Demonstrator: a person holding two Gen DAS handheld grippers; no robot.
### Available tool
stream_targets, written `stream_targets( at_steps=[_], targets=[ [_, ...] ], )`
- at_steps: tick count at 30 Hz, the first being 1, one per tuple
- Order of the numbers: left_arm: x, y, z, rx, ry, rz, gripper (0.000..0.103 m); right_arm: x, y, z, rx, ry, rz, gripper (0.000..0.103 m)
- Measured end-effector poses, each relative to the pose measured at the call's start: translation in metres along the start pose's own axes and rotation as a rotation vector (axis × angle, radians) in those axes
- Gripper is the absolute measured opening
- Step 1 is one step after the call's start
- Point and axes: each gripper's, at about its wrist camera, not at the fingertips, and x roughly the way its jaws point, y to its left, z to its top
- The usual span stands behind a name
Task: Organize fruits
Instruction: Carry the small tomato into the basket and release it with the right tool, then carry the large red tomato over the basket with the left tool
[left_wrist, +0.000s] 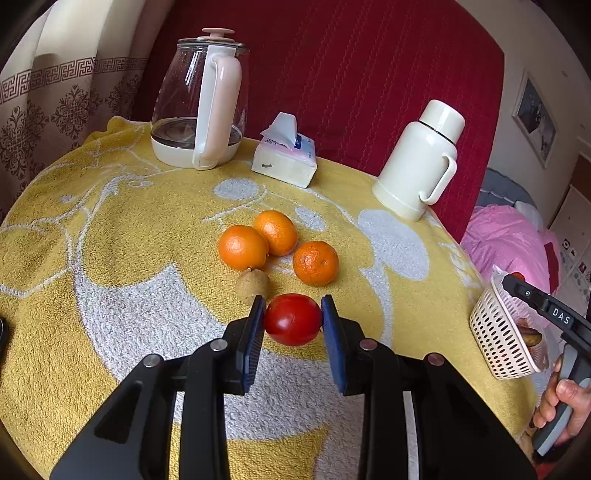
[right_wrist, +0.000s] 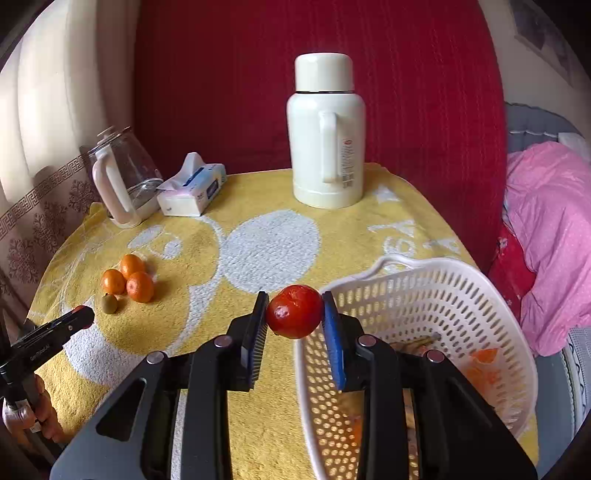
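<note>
While both grippers were closed on fruit, the left gripper (left_wrist: 293, 308) sat low in the middle of its frame, its two blue pads pressed against the sides of a red tomato (left_wrist: 293, 319) at the yellow towel (left_wrist: 110, 240); whether the tomato touched the cloth could not be told. Just above it lay a small brown kiwi (left_wrist: 252, 285), and beyond that three oranges (left_wrist: 242, 247) clustered near the centre, the two upper ones touching. Along the top of that view stood a glass kettle (left_wrist: 199, 107) at upper left, a tissue pack (left_wrist: 284, 157) beside it, and a cream thermos (left_wrist: 421, 162) toward the right. At the right edge a white basket (left_wrist: 498, 332) showed partly behind the other tool. In the right wrist view, the right gripper (right_wrist: 295, 312) clenched a second, wrinkled tomato (right_wrist: 294, 311) at the frame's centre, beside the left rim of the basket (right_wrist: 424, 269), which filled the lower right and held orange pieces seen through its holes. The oranges (right_wrist: 127, 278) and kiwi (right_wrist: 109, 303) appeared at middle left, the thermos (right_wrist: 325, 129) upright at top centre.
</note>
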Motion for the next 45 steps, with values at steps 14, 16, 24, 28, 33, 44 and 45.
stream_targets(
  at_steps=[14,16,24,28,33,44,45],
  targets=[
    [0.000,-0.001,0.000,0.005,0.001,-0.003,0.031,-0.004,-0.071,-0.007,0.162,0.060,-0.108,0.030],
    [0.000,-0.001,0.000,0.005,0.001,-0.003,0.031,-0.003,-0.074,-0.008,0.168,0.064,-0.119,0.029],
    [0.001,-0.001,0.000,0.005,0.001,-0.003,0.031,-0.002,-0.083,-0.013,0.204,0.073,-0.119,0.035],
    [0.001,-0.001,0.000,0.006,0.001,-0.002,0.031,-0.007,-0.085,-0.014,0.215,0.052,-0.133,0.055],
    [0.002,-0.002,-0.002,0.010,0.000,0.000,0.031,-0.019,-0.085,-0.016,0.217,0.011,-0.136,0.055],
    [-0.001,-0.012,-0.001,0.039,0.001,-0.038,0.031,-0.050,-0.082,-0.032,0.165,-0.110,-0.200,0.055],
    [-0.002,-0.014,-0.001,0.046,-0.002,-0.037,0.031,-0.052,-0.083,-0.034,0.165,-0.118,-0.204,0.055]
  ],
)
